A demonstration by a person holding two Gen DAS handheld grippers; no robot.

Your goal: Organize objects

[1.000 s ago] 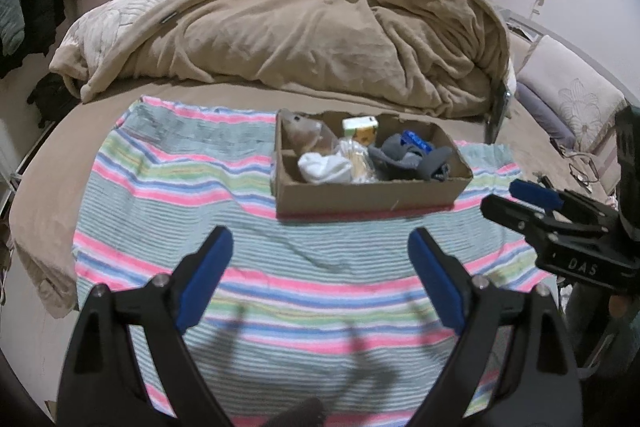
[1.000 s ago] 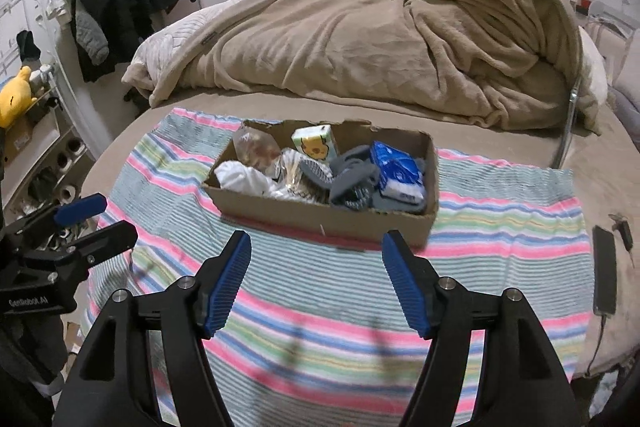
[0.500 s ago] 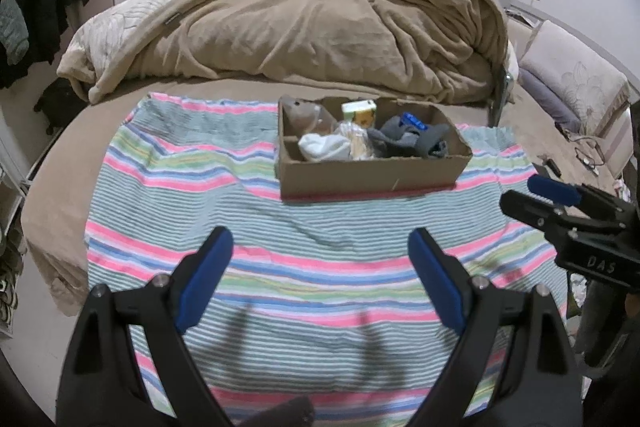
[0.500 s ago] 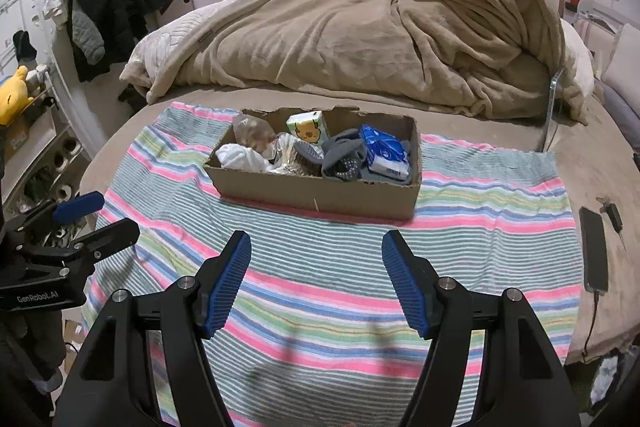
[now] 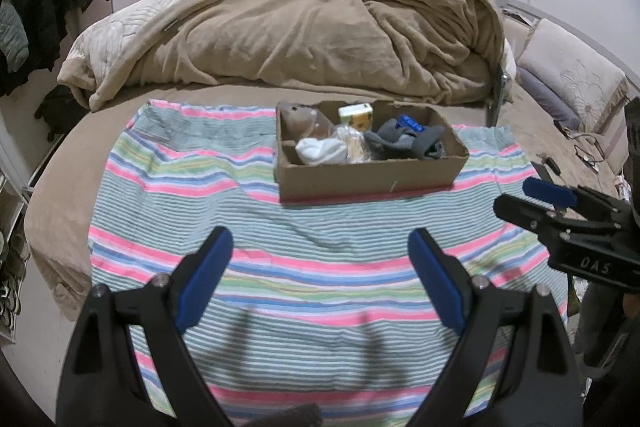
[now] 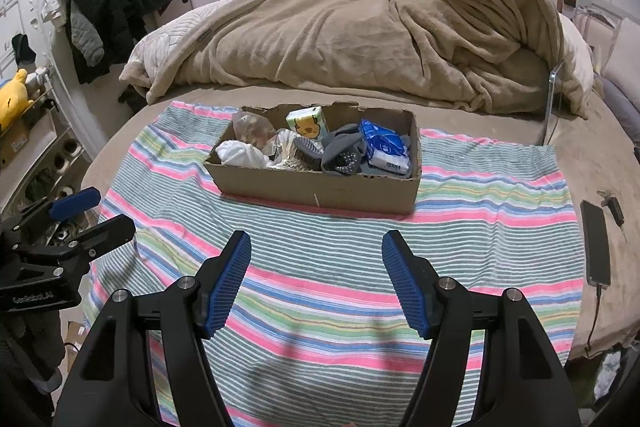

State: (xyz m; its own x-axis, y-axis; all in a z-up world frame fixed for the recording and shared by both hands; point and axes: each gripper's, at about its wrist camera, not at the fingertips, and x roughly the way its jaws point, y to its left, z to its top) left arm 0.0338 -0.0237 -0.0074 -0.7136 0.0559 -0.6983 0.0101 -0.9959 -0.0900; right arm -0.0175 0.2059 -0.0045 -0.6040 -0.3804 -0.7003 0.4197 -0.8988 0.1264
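At 12 o'clock, cardboard box [image 6: 320,183] sits crammed; both tools gaping, empty; neighbouring items may be dragged out.

Ahead of the claws' ribbed blue pads [image 6: 228,281], a matt cardboard box [image 6: 320,187] sits on woven striped cloth [image 6: 480,227], a plush fleece blanket [image 6: 360,39] beyond.
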